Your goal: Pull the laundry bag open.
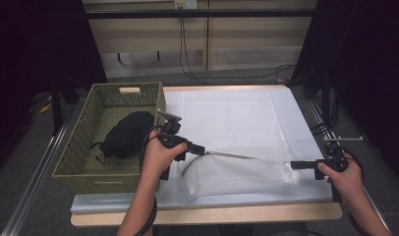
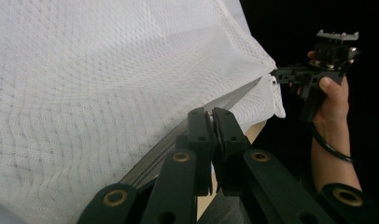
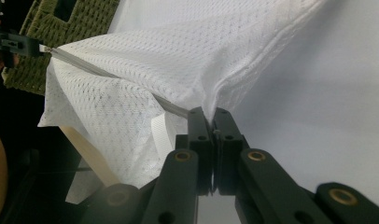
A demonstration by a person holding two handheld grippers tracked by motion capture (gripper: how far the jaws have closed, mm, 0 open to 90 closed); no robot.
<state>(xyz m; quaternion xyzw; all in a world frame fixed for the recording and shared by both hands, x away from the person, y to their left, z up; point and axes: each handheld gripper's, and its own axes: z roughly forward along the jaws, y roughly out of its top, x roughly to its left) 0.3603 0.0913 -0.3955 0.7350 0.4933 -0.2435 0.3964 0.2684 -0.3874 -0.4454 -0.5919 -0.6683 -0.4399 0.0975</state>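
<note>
Your left hand (image 1: 158, 156) comes in from the bottom edge, forearm angled up and slightly right, with the left gripper (image 1: 203, 149) pointing right across the table. Its jaws are pressed together on the zip end of the white mesh bag (image 1: 237, 169); in the left gripper view the left gripper (image 2: 211, 116) pinches the zip's metal bit. Your right hand (image 1: 341, 172) sits at the table's right edge, and the right gripper (image 1: 292, 165) points left, jaws closed on the bag's opposite corner, seen close-up in the right gripper view (image 3: 211, 114). The zipper (image 1: 234, 156) runs taut btwn the two grippers, w/ the bag hanging just below it at the near part of the white tabletop (image 1: 296, 123). A second flat mesh sheet (image 1: 229, 118) lies behind the bag. Left of the table stands the green woven basket (image 1: 84, 142), holding a black pouch (image 1: 126, 133); the basket is just beside your left hand.
</note>
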